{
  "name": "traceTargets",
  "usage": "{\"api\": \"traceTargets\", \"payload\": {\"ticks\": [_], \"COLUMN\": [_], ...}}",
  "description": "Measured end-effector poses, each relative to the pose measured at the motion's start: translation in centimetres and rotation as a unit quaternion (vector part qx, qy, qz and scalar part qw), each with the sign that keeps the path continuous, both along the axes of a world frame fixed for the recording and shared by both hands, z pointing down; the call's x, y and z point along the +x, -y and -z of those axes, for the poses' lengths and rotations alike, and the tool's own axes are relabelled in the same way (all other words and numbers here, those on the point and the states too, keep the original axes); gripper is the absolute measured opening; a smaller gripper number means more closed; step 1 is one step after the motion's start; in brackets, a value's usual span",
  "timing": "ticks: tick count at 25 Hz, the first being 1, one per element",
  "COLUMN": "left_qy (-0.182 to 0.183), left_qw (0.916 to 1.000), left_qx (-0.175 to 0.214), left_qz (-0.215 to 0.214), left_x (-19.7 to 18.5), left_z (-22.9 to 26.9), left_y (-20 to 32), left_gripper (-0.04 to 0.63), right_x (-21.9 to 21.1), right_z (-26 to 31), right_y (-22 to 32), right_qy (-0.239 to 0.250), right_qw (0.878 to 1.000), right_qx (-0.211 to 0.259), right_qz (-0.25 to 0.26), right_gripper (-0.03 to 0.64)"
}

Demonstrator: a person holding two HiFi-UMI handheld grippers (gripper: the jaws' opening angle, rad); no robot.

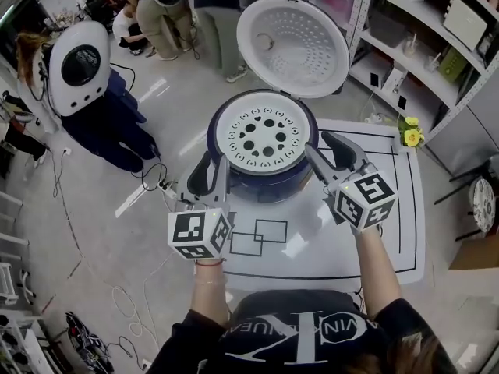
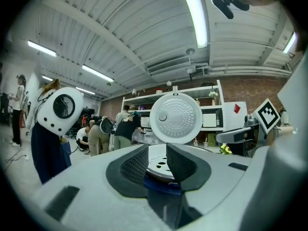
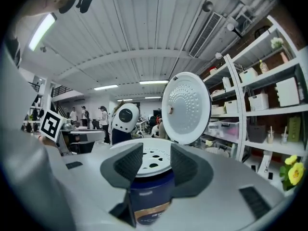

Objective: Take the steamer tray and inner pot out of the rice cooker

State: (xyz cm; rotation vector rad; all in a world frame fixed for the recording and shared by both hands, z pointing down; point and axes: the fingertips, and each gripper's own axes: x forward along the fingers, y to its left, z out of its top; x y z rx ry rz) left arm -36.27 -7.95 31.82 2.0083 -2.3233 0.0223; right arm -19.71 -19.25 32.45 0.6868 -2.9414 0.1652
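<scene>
Left tongs (image 1: 212,170) and right tongs (image 1: 321,146) flank the rice cooker (image 1: 273,185). Each has its jaws partly apart and holds nothing, though each is lined up on the rim of the steamer tray (image 1: 263,136). The tray sits in the cooker's mouth with its whole rim exposed. The lid (image 1: 292,47) is tipped back, leaving open room above. The cooker stands near the table's (image 1: 398,209) far left corner.

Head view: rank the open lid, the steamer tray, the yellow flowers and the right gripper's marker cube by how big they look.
1. Open lid.
2. Steamer tray, slightly smaller.
3. Marker cube on the right gripper; it is nearer the camera, which inflates its look.
4. Yellow flowers, smallest.
</scene>
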Motion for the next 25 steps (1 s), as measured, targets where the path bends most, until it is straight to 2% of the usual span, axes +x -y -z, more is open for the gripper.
{"api": "traceTargets", "payload": {"ticks": [5,12,17,20,23,25], "left_qy": [0.022,0.033,0.028,0.023,0.018,0.017], "left_qw": [0.9995,0.9984,0.9982,0.9984,0.9984,0.9983], "left_qx": [-0.002,-0.001,-0.004,-0.004,0.001,0.003], "left_qz": [-0.022,-0.045,-0.053,-0.052,-0.053,-0.055], "left_x": [-1.2,-2.7,-3.8,-4.5,-5.0,-5.1], "left_z": [0.7,1.3,1.1,0.9,1.0,1.0], "left_y": [2.1,3.9,4.7,4.9,5.4,5.8], "left_gripper": [0.087,0.087,0.087,0.087,0.087,0.087], "right_x": [-2.2,-5.7,-7.1,-7.5,-7.8,-7.9], "right_z": [-0.4,-1.2,-4.0,-5.2,-5.7,-6.2], "right_y": [3.1,6.4,8.3,8.8,9.6,10.0], "right_qy": [-0.09,-0.193,-0.291,-0.327,-0.362,-0.375], "right_qw": [0.995,0.98,0.956,0.944,0.93,0.925], "right_qx": [0.034,0.042,0.029,0.032,0.056,0.061], "right_qz": [-0.014,-0.014,-0.015,-0.022,-0.029,-0.03], "right_gripper": [0.164,0.161,0.163,0.164,0.164,0.166]}}
